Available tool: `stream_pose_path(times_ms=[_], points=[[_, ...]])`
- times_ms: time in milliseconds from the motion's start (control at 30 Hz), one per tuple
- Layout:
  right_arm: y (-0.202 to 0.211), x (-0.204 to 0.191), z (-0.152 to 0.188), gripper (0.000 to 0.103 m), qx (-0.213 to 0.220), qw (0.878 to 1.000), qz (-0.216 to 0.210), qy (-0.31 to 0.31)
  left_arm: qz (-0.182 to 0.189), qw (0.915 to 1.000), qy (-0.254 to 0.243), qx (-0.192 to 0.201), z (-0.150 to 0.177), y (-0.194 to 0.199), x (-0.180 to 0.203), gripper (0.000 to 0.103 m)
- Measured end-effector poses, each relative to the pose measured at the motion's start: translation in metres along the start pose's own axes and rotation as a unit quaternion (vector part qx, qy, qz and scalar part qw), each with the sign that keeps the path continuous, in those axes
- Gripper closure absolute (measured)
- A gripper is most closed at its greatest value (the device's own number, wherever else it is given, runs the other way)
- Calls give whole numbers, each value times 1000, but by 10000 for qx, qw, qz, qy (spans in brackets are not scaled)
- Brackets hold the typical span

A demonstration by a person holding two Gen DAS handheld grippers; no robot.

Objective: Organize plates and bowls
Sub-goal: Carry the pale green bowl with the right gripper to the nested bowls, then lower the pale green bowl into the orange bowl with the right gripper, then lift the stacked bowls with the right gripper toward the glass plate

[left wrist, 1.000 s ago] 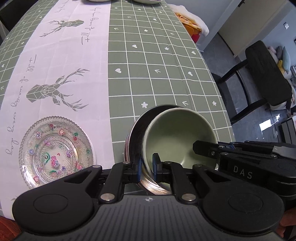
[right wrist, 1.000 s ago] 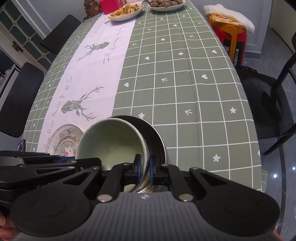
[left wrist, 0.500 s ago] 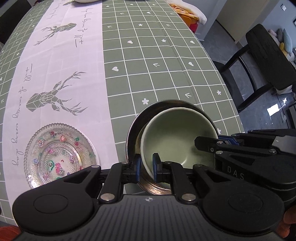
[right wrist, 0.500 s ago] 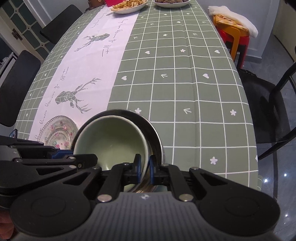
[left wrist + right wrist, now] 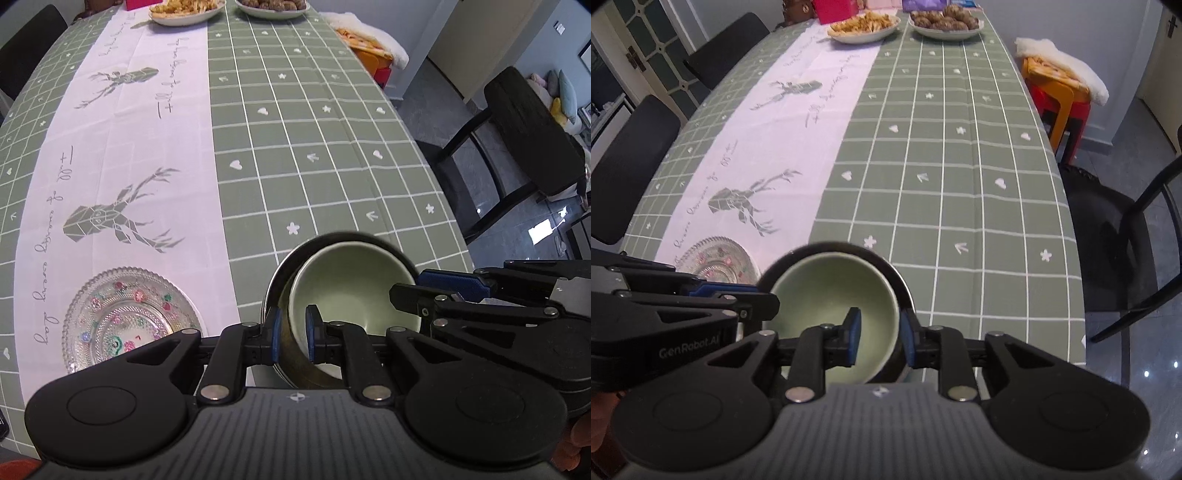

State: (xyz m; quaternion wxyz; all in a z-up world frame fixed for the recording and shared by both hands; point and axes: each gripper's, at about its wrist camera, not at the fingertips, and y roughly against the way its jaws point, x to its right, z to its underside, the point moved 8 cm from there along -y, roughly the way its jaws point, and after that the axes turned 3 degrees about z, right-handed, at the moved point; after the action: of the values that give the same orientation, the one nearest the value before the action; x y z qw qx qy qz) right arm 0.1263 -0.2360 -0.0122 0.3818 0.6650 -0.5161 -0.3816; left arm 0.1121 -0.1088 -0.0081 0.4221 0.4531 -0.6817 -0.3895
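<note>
Green bowl: we see it nested inside the metal bowl, off-centre toward the right rim, on the near green part of the bench; the nesting joins two pieces into one stack.
Metal bowl: it sits on the cloth near the bench's close edge, the two rims side by side.
Left tongs: their pads straddle the left-side rims of both bowls; the jaws have just been opening a little, so we judge the pinch is loosening.
Right tongs: spread, the jaws have just been opening; one pad stands inside the green bowl, the other outside the metal rim, neither pressing, which we read as a release once the stack rests.
Glass plate: it lies apart to the left on the white runner, we judge not yet stacked.
Far end: two food dishes.
</note>
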Motion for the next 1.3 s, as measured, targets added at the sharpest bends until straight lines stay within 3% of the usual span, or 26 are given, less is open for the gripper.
stream_pose_path(times_ms=[133,300,367,400,567,700,833,967,1100,1300], points=[[16,0,-6,62,259,9996,-72,-22,99,9991,-229,350,-5,16,4,74],[24,9,-8,48,449,9981,-249,-331,361,9944,-483,870,-7,34,7,48],[25,15,-5,35,498,9969,-338,-513,370,9915,-572,1107,-5,38,5,42],[24,17,-3,34,517,9961,-394,-603,346,9903,-602,1208,-4,39,4,38],[7,34,14,23,398,9869,-857,-1310,517,9868,-316,1500,5,31,-14,25],[-20,44,32,22,158,9712,-1337,-1965,879,9797,506,1731,14,17,-37,24],[-40,50,44,22,115,9577,-1622,-2375,1223,9733,1184,1543,27,-8,-54,23],[-45,50,46,22,133,9460,-1964,-2575,1435,9644,1558,1586,36,-21,-61,23],[-55,45,48,22,134,9418,-2051,-2659,1758,9530,1952,1510,39,-29,-61,23],[-61,42,50,22,101,9424,-2030,-2656,1615,9601,1844,1345,42,-40,-54,23]])
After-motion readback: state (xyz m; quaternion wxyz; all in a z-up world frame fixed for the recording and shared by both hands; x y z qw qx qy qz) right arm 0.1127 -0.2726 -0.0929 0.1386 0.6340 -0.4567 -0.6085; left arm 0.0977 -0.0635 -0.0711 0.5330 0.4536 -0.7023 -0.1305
